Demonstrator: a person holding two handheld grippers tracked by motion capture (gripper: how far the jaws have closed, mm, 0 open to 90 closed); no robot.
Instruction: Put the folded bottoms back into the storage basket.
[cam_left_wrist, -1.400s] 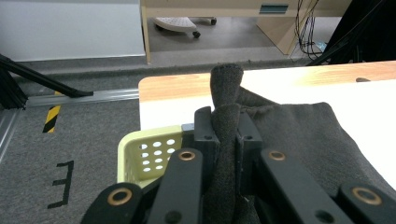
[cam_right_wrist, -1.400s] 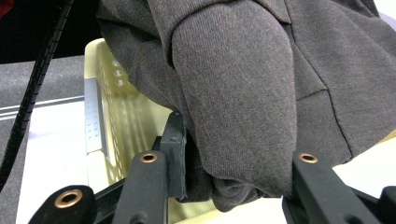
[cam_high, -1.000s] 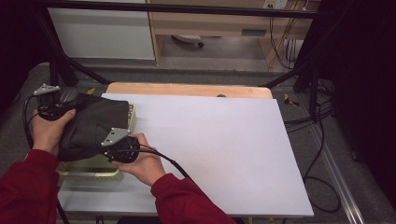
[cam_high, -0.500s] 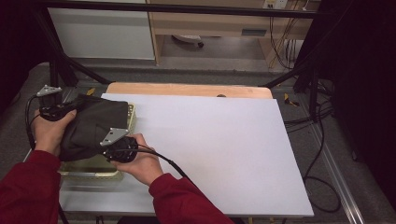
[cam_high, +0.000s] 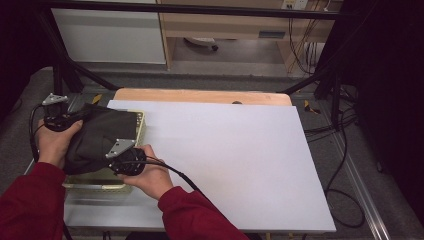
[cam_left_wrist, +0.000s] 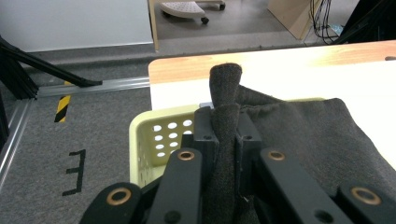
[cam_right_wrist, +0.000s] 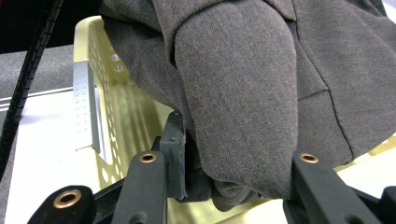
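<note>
Dark grey garment bunched over pale yellow perforated basket, my left gripper and right gripper each clamped on its cloth.

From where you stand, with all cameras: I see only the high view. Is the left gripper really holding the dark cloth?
Observer: Yes. In the left gripper view the left gripper pinches a thin fold of the cloth between its fingers.
Operator: And the right one? The cloth hides it for me.
Observer: The right gripper is closed on a thick rolled bunch of cloth.
Operator: Is the basket under the cloth solid?
Observer: No. The basket wall is pale yellow with rows of round holes.
Operator: Does the cloth rest in the basket?
Observer: Near the right gripper it hangs above the rim; I cannot tell about the rest.
</note>
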